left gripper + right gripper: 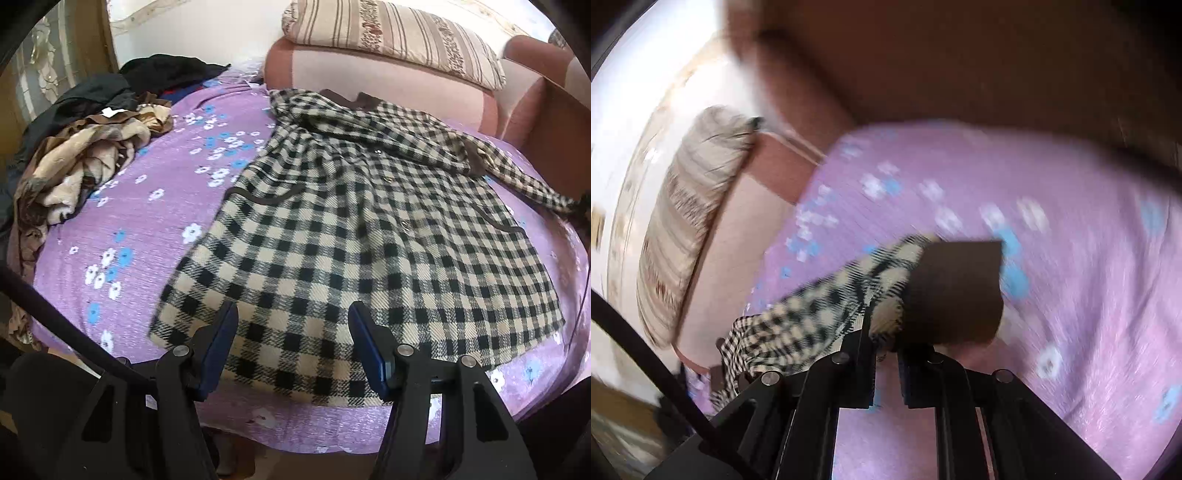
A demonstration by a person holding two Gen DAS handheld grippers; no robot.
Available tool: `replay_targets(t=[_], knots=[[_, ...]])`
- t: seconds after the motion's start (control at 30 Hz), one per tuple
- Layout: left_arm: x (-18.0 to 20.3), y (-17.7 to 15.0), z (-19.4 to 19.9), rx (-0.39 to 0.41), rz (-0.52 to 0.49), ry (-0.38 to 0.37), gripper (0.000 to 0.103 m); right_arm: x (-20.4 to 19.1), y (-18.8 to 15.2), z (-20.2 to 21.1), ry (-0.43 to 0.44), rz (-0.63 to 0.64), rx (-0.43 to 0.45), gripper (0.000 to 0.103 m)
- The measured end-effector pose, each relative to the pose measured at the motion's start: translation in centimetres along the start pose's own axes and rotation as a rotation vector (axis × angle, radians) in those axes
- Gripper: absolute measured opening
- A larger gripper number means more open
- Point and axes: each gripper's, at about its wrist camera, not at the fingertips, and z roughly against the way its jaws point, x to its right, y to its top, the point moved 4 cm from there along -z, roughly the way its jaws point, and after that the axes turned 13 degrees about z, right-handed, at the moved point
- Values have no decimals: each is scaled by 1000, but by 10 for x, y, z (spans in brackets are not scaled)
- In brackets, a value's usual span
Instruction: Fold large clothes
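Note:
A black-and-cream checked coat (369, 229) lies spread flat on the purple flowered sheet (147, 214), collar at the far end and hem toward me. My left gripper (293, 317) hovers open over the near hem, and its blue-padded fingers (221, 332) have only the cloth below them. The coat's right sleeve (532, 188) stretches out to the right edge of the left wrist view. In the blurred right wrist view my right gripper (886, 347) is shut on that sleeve (820, 306), just behind its dark brown cuff (956, 291), which sticks out past the fingertips.
A heap of tan and brown clothes (85, 166) and dark garments (162, 70) fills the sheet's left side. A pink padded backrest (369, 77) with a striped pillow (399, 37) stands behind the coat. The pink armrest (535, 103) bounds the right.

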Motion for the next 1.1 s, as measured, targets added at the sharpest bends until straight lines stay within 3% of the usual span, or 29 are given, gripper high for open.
replay_targets(t=[0.17, 0.27, 0.37, 0.43, 0.5, 0.6, 0.7, 0.87, 1.1], knots=[[-7, 4, 1, 4, 9, 28, 61, -102, -3, 7, 17, 308, 49, 11], [-16, 12, 6, 16, 46, 26, 61, -184, -34, 6, 109, 516, 35, 11], [-28, 19, 12, 35, 72, 36, 61, -267, -96, 8, 367, 714, -78, 11], [-36, 26, 13, 42, 92, 37, 61, -311, -151, 7, 591, 835, -253, 17], [-42, 35, 11, 41, 105, 37, 61, -333, -193, 7, 691, 931, -377, 39], [-41, 54, 3, 27, 136, -3, 63, -330, -198, 7, 671, 955, -376, 49], [-23, 74, -13, -3, 155, -78, 68, -297, -159, -4, 605, 806, -324, 58], [17, 106, -61, -59, 146, -170, 75, -248, -111, -26, 489, 616, -275, 59], [66, 129, -132, -135, 76, -225, 74, -231, -97, -39, 421, 584, -280, 59]])
